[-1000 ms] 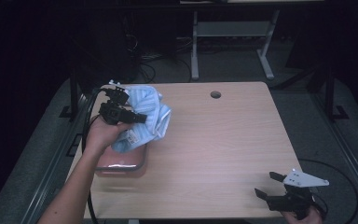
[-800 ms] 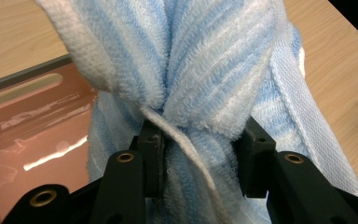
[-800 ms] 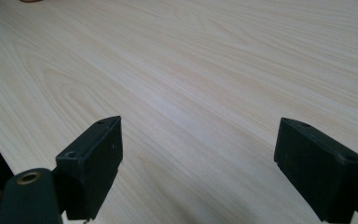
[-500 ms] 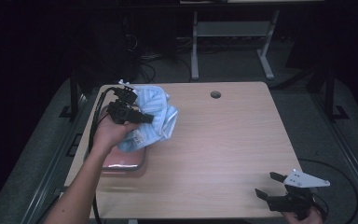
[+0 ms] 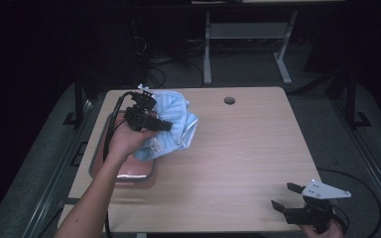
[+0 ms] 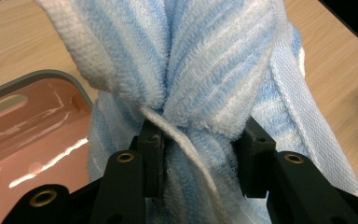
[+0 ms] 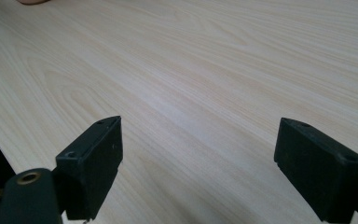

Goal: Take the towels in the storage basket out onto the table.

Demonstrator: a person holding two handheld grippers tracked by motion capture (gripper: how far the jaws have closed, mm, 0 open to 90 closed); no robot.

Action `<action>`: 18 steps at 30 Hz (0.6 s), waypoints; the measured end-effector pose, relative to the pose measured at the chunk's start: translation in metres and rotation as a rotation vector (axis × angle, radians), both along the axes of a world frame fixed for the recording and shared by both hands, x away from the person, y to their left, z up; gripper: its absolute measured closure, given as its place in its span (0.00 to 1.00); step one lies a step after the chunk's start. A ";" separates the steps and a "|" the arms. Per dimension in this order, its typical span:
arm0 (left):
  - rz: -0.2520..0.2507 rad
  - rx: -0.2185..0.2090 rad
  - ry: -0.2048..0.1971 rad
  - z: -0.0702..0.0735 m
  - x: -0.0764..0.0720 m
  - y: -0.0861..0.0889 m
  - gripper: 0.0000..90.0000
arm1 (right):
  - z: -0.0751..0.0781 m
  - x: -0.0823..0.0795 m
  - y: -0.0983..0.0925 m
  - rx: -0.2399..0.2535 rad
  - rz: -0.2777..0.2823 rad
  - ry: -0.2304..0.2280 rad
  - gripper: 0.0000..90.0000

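Gripping a bunched blue towel (image 6: 214,84) with the left hand-held gripper (image 6: 198,156), above the pink tray (image 5: 129,174); placing pending. Idling wide apart: right hand-held gripper (image 7: 198,158).

No readable text, brand, number or sign is offered anywhere. A small white tag is seen on the blue striped towel (image 5: 171,128) in the high view, but whatever is printed on it is too small and blurred to be made out.
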State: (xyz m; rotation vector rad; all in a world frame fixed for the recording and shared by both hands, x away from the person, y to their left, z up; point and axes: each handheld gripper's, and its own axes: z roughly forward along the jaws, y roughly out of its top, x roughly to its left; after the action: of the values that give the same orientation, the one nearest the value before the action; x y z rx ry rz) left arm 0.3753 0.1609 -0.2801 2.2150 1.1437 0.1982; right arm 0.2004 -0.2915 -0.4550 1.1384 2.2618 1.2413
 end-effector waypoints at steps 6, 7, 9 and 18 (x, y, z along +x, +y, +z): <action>-0.019 0.004 0.006 -0.002 0.002 -0.009 0.67 | 0.000 0.001 -0.002 0.001 -0.003 -0.002 0.16; -0.019 0.004 0.006 -0.002 0.002 -0.009 0.67 | 0.000 0.001 -0.002 0.002 -0.003 -0.003 0.16; -0.032 0.007 0.013 -0.002 0.003 -0.014 0.67 | 0.000 0.001 -0.002 0.002 -0.002 -0.002 0.16; -0.052 0.009 0.011 -0.004 0.004 -0.030 0.67 | 0.000 0.000 -0.002 0.001 0.004 -0.004 0.16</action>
State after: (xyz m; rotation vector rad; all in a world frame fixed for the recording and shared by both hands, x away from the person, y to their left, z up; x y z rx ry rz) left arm 0.3796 0.1310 -0.2843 2.2532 1.0915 0.1698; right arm 0.2005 -0.2931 -0.4548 1.1318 2.2619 1.2452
